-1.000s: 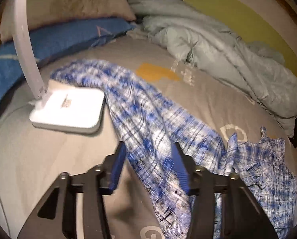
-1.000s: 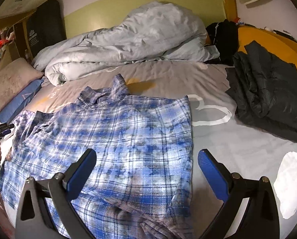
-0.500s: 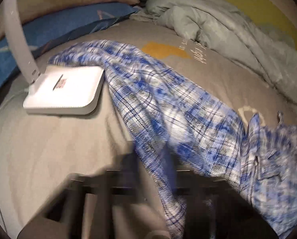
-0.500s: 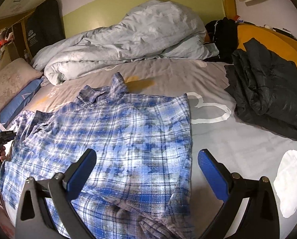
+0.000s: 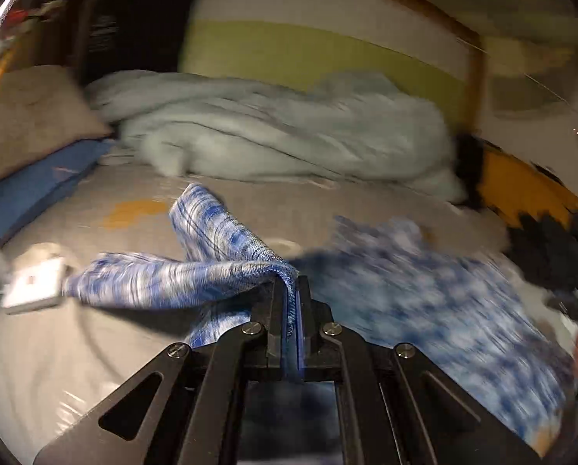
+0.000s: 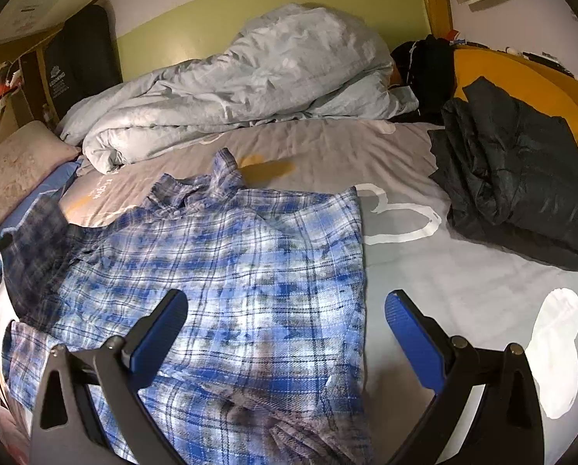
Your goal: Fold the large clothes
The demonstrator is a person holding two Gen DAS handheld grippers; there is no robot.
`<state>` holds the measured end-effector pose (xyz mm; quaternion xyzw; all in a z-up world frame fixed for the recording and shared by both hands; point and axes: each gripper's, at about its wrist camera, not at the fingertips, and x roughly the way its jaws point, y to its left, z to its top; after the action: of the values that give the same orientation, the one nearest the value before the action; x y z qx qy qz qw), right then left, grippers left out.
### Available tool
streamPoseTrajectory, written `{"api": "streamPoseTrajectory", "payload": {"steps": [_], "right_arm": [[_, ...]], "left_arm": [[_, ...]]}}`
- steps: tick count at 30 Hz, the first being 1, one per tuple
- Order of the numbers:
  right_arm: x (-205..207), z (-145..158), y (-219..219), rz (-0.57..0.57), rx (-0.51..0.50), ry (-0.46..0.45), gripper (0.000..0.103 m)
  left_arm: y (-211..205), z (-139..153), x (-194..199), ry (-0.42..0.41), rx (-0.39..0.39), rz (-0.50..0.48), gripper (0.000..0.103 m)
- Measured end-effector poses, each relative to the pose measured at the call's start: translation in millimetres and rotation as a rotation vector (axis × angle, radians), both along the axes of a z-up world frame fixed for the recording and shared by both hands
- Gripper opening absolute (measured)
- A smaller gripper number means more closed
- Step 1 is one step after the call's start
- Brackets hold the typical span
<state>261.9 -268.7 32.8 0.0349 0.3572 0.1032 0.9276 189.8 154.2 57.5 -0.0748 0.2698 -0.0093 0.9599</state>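
While the left gripper [image 5: 291,302] pinches its sleeve [image 5: 180,279], the plaid shirt [image 6: 226,271] lies flat — collar far, hem near. Right gripper [image 6: 287,321] hangs spread, empty.

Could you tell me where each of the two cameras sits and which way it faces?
Left wrist: on the left gripper, facing the headboard; jaws shut on the plaid shirt's sleeve.
Right wrist: on the right gripper, jaws open, hovering over the plaid shirt.
Shared: the shirt, pale duvet and grey bedsheet.
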Motion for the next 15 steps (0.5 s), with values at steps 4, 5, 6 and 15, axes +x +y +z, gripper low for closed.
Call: {"api": "streamPoseTrajectory", "payload": {"steps": [4,5,6,15], "right_arm": [[-0.8,0.9,0.4,-0.002,-0.009,-0.002,0.102],[-0.6,0.7,0.0,-0.004,-0.009,0.0,0.102],[-0.2,0.6,-0.9,-0.004,-0.009,0.002,0.102],[1.6,-3.2,-0.7,-0.006,-0.014,0.02,0.102]], "left_arm": [[-44.9,-26.3,7.0,0.109,0.021,-0.111,0.004],[-52.5,-33.7,9.5,0.137,0.045,-0.122,0.004],[-57.5,-38.6,11.4,0.155,0.061,-0.129,0.009],[-23.9,-7.5,2.7,0.067,-0.02,-0.064,0.063]]}}
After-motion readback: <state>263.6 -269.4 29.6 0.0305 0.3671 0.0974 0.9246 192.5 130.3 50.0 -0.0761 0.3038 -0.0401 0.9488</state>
